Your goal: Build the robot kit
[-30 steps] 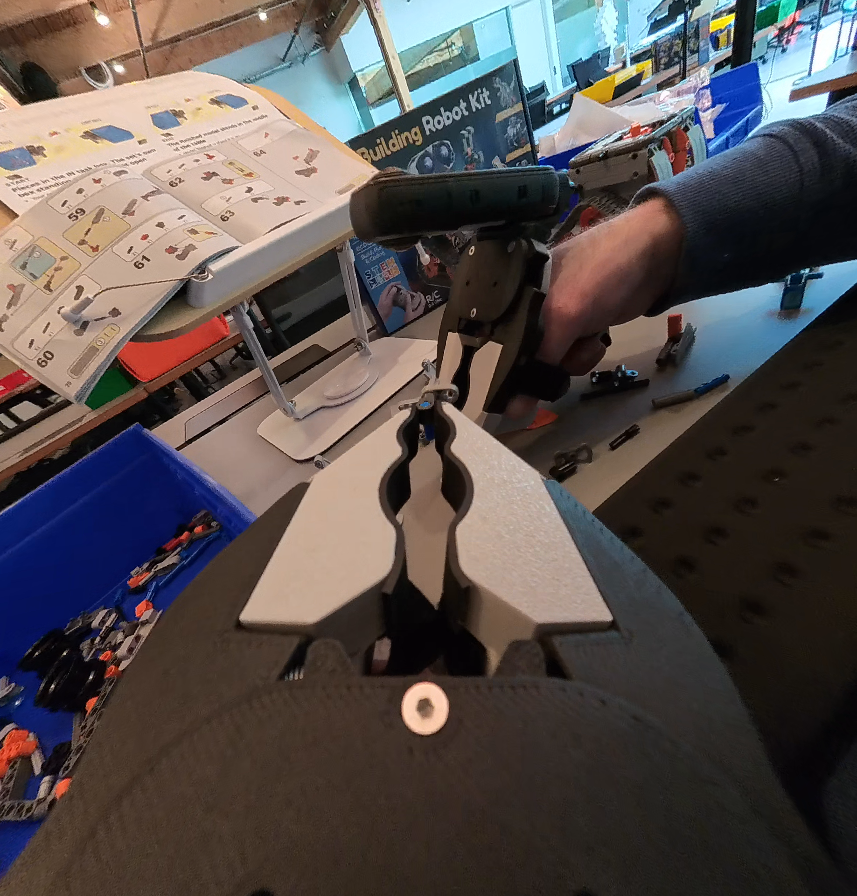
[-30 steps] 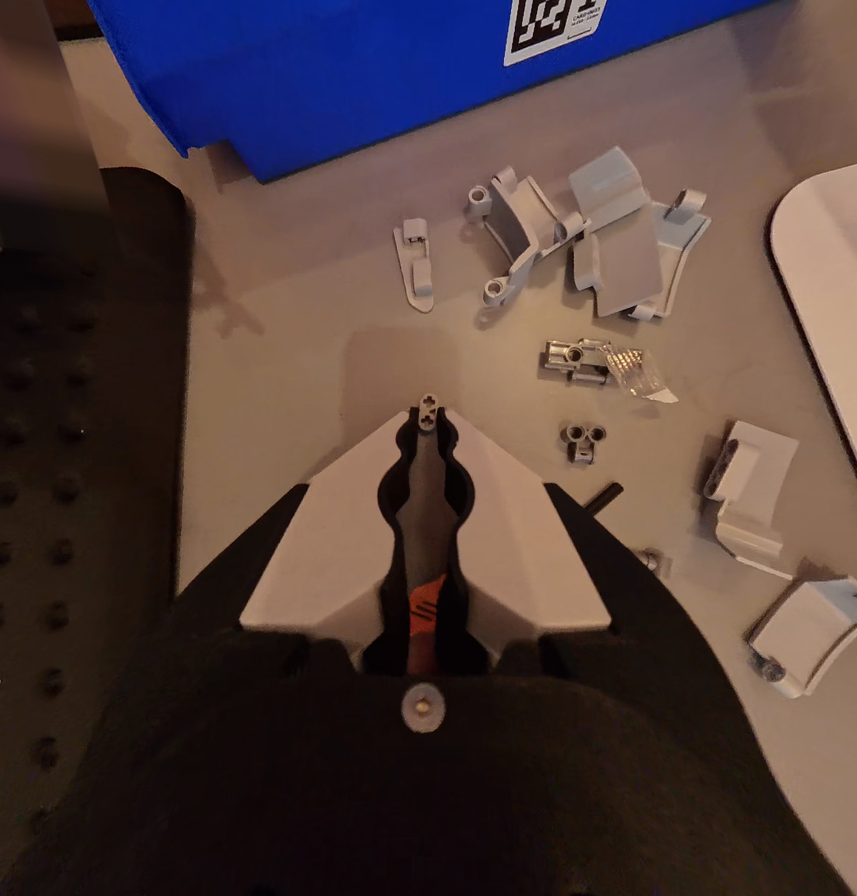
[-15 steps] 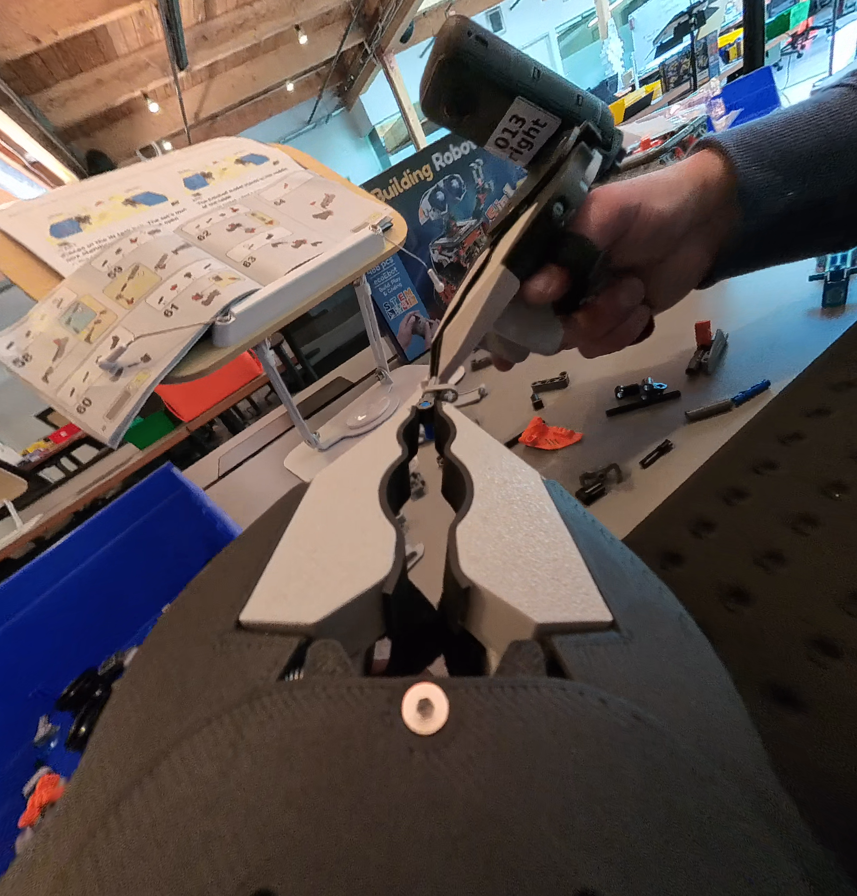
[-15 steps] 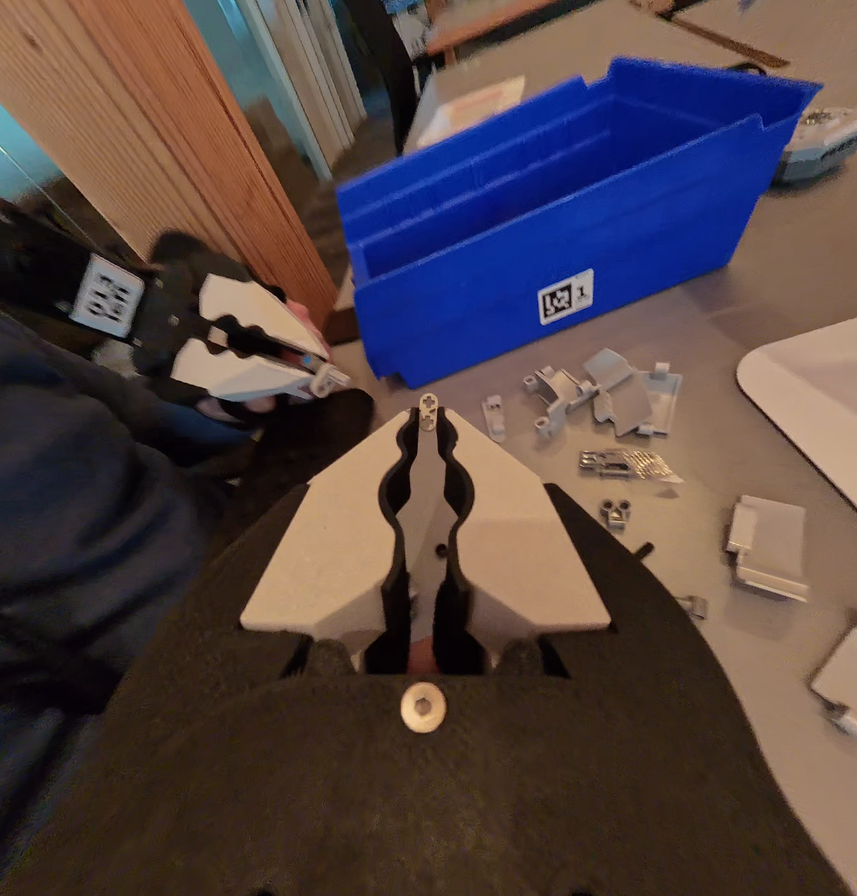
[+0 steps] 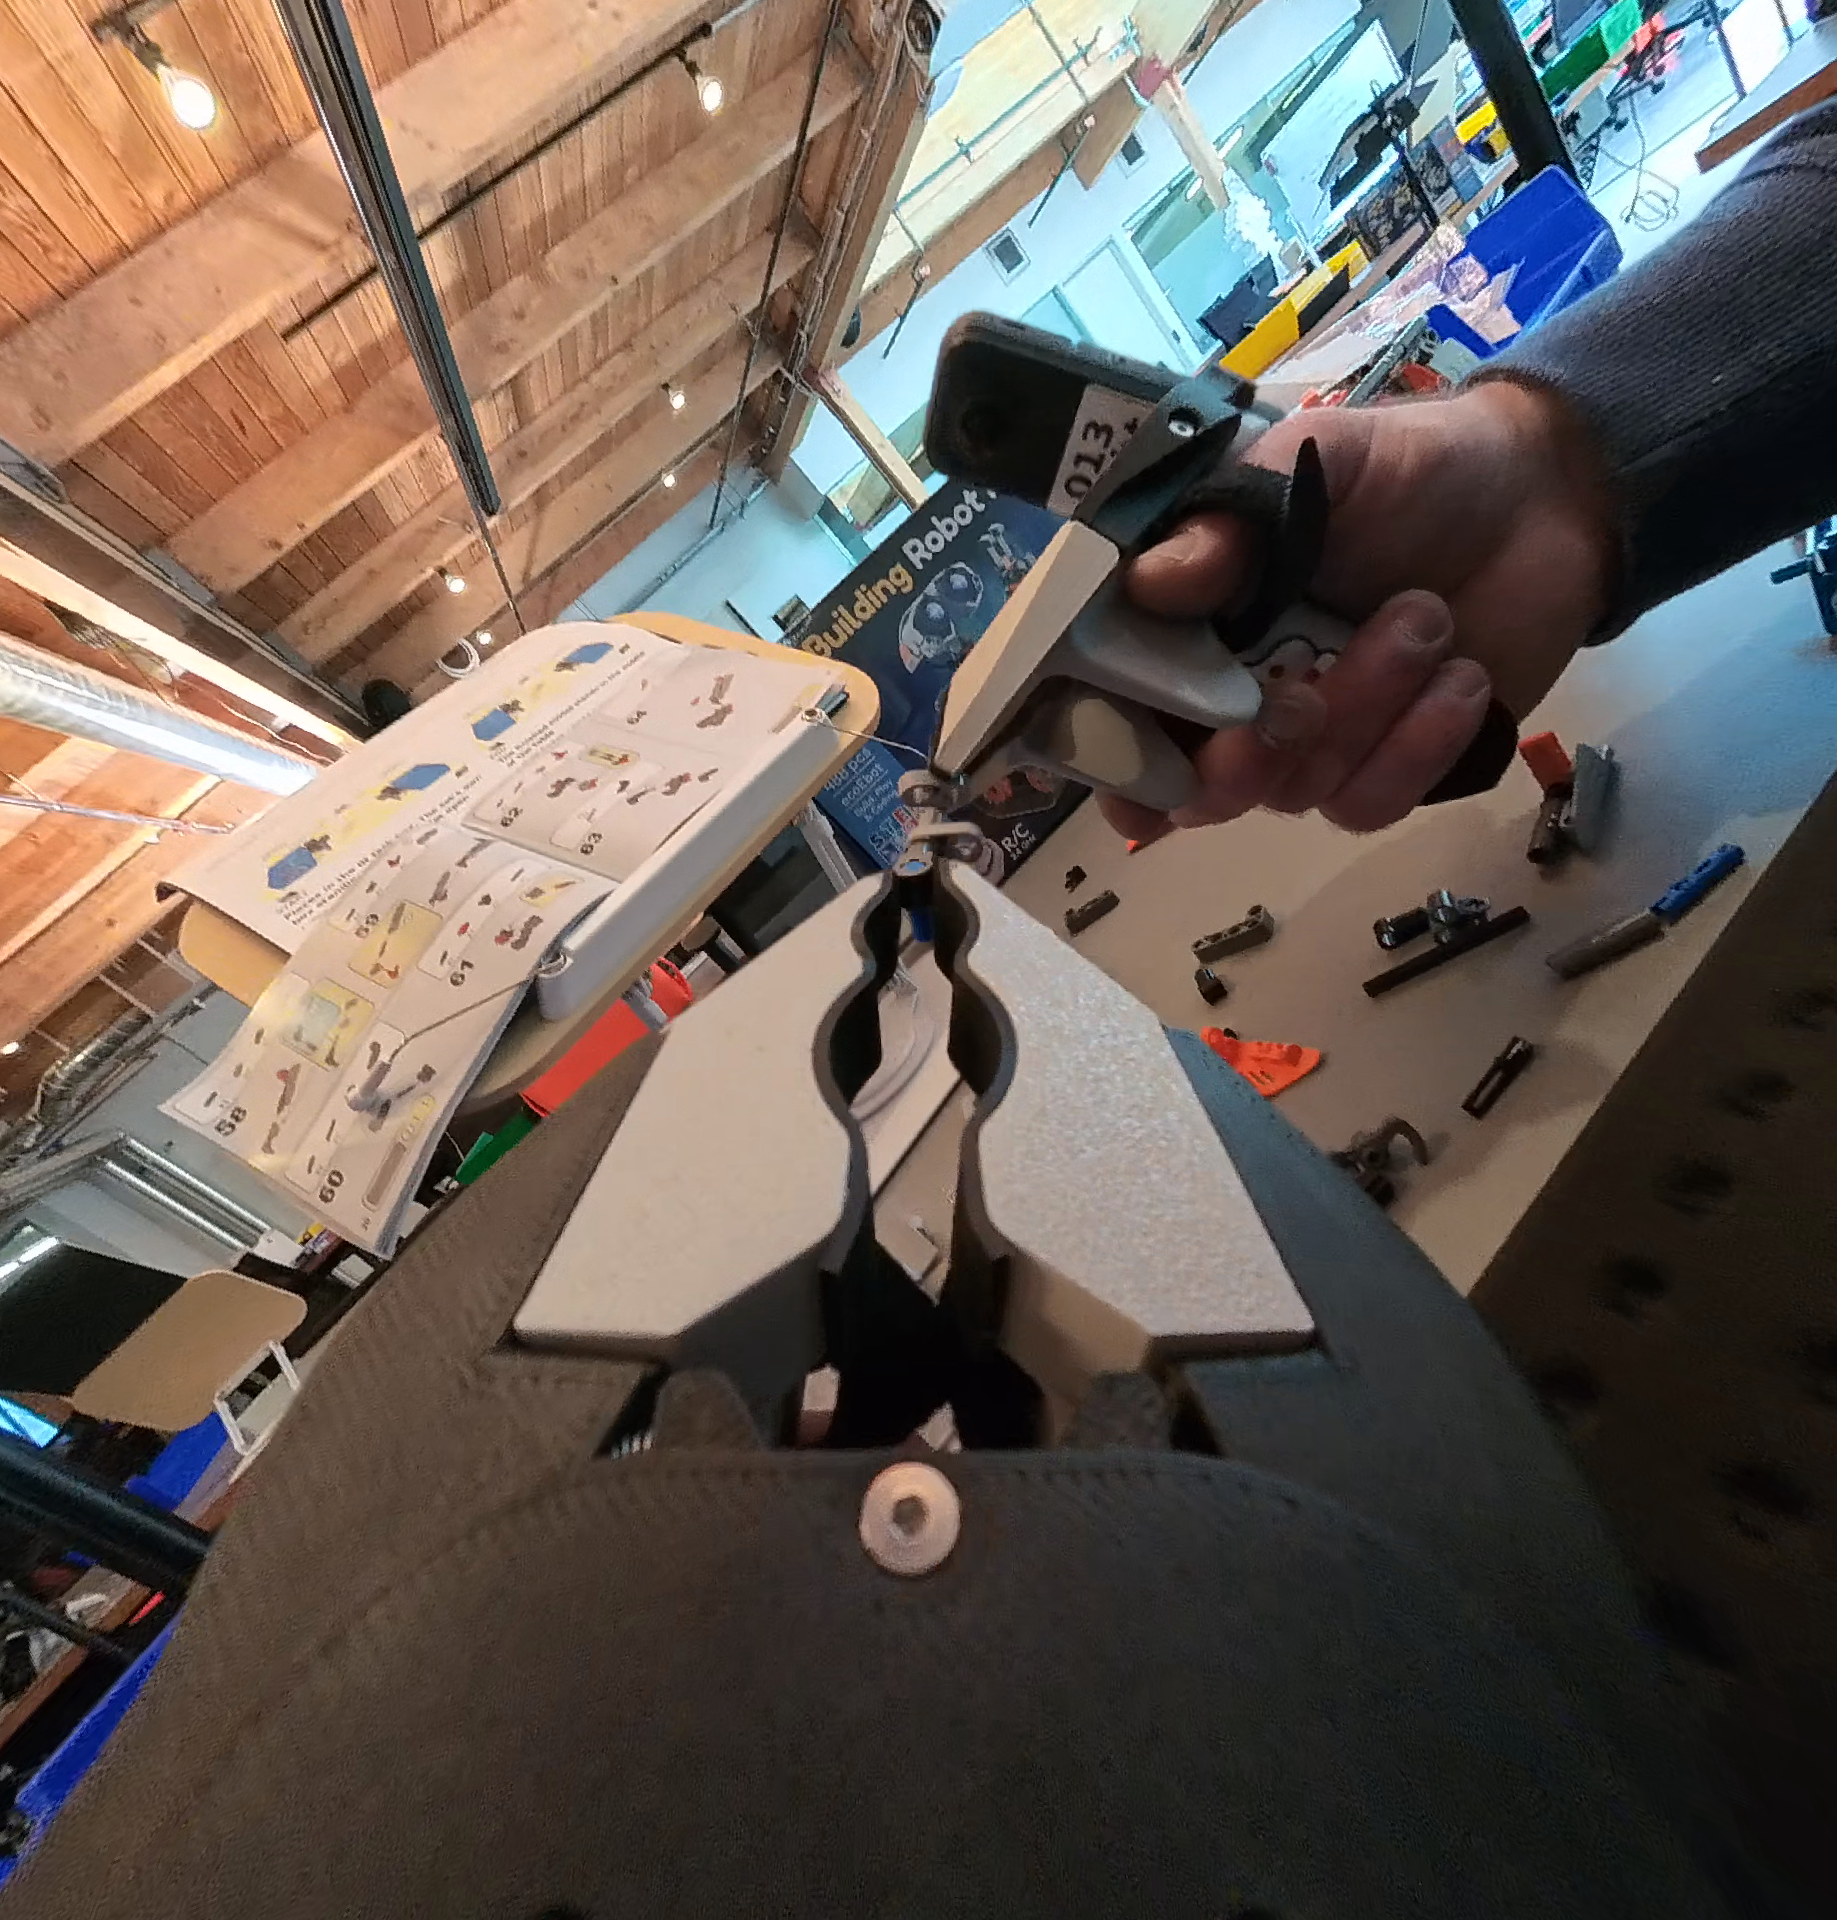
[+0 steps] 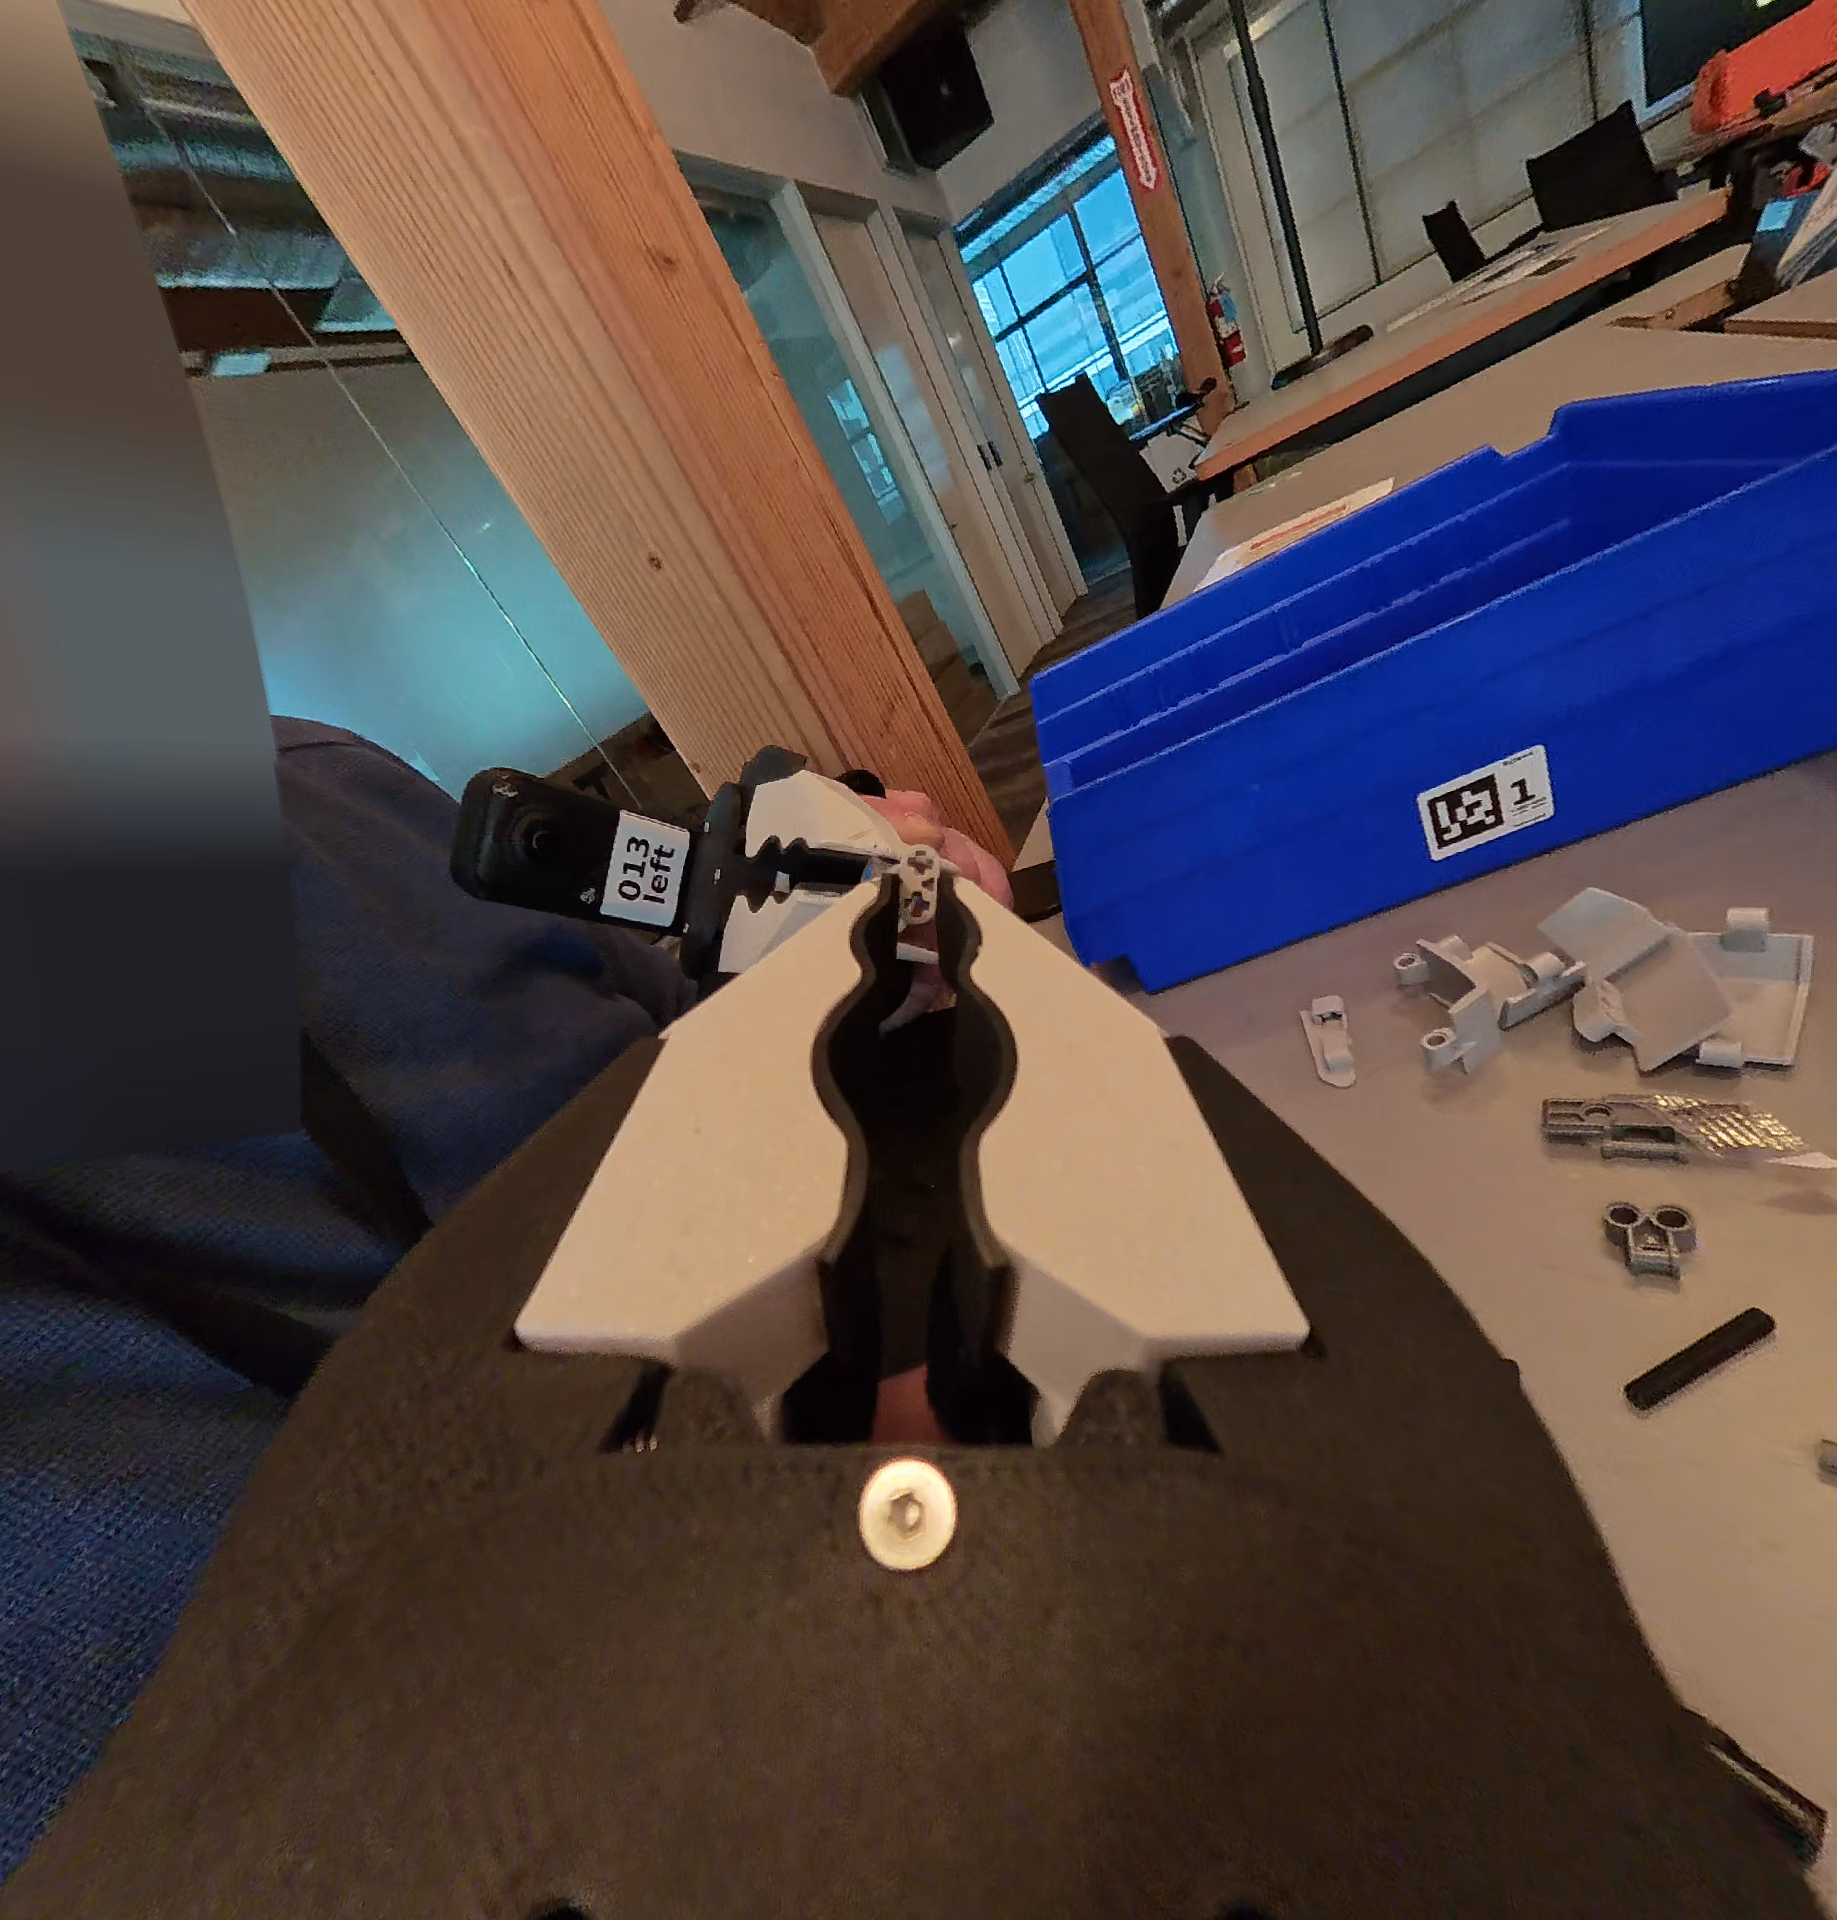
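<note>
both grippers are meeting tip to tip above the table (image 5: 1340, 997), left gripper (image 5: 916, 871) pinching shut on a small grey and blue piece (image 5: 919, 847), right gripper (image 6: 916, 896) pinching shut on a short grey link (image 6: 918, 885), its hand (image 5: 1413, 623) gripping the handle.

Two tools are counted, a left tool (image 5: 912, 883) and a right tool (image 6: 919, 902), each closed on one small gray piece: one (image 5: 938, 837) in the left, one (image 6: 920, 885) in the right. One open instruction booklet (image 5: 498, 894) is seen on one stand, and one dark printed box (image 5: 924, 613) behind it. One blue bin (image 6: 1465, 665) is counted on the tabletop (image 6: 1516, 1455). One orange piece (image 5: 1262, 1062) is seen among about ten small dark parts. Roughly nine gray and black parts are counted beside the bin, one black rod (image 6: 1698, 1374) among them.
</note>
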A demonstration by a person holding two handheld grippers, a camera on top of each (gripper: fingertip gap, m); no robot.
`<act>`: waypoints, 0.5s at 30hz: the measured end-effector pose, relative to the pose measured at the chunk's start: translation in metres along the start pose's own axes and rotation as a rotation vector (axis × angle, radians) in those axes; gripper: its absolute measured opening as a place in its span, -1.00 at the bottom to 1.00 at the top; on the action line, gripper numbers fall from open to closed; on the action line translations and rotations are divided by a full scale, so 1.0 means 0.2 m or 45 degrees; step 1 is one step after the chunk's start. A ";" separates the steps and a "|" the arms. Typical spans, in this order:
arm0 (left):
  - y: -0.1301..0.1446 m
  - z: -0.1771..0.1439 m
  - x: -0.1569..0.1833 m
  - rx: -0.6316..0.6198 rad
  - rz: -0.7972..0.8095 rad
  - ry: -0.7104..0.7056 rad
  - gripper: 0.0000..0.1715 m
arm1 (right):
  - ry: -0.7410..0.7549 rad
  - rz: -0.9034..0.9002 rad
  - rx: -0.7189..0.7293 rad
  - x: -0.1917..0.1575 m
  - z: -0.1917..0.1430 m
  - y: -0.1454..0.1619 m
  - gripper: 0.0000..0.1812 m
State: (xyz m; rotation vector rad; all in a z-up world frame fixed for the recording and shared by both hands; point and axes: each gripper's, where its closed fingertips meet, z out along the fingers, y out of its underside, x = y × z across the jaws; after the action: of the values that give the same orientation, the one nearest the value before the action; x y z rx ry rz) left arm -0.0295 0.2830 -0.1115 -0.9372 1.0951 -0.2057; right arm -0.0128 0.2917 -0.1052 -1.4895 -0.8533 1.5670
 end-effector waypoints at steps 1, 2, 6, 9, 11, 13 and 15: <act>-0.01 0.00 -0.01 0.011 0.007 -0.008 -0.94 | -0.012 0.006 0.007 0.00 0.00 0.00 -0.95; -0.01 0.01 -0.01 0.013 0.013 -0.007 -0.94 | -0.025 0.008 0.013 -0.01 0.00 0.00 -0.95; -0.03 0.02 -0.02 0.051 0.020 -0.010 -0.95 | -0.074 0.033 0.051 -0.03 0.00 -0.01 -0.95; -0.05 0.02 -0.02 0.079 0.046 -0.021 -0.95 | -0.111 0.062 0.087 -0.04 -0.01 -0.03 -0.95; -0.07 0.02 -0.02 0.097 0.072 -0.026 -0.96 | -0.145 0.087 0.110 -0.05 -0.01 -0.03 -0.95; -0.08 0.02 -0.02 0.124 0.103 -0.034 -0.95 | -0.180 0.093 0.115 -0.07 -0.02 -0.04 -0.95; -0.10 0.02 -0.02 0.141 0.135 -0.043 -0.96 | -0.218 0.107 0.131 -0.09 -0.02 -0.05 -0.95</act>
State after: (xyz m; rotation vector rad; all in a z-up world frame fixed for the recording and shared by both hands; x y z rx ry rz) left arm -0.0230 0.2749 -0.0937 -0.7793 1.0883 -0.1614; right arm -0.0080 0.2799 -0.0894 -1.3482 -0.8015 1.7934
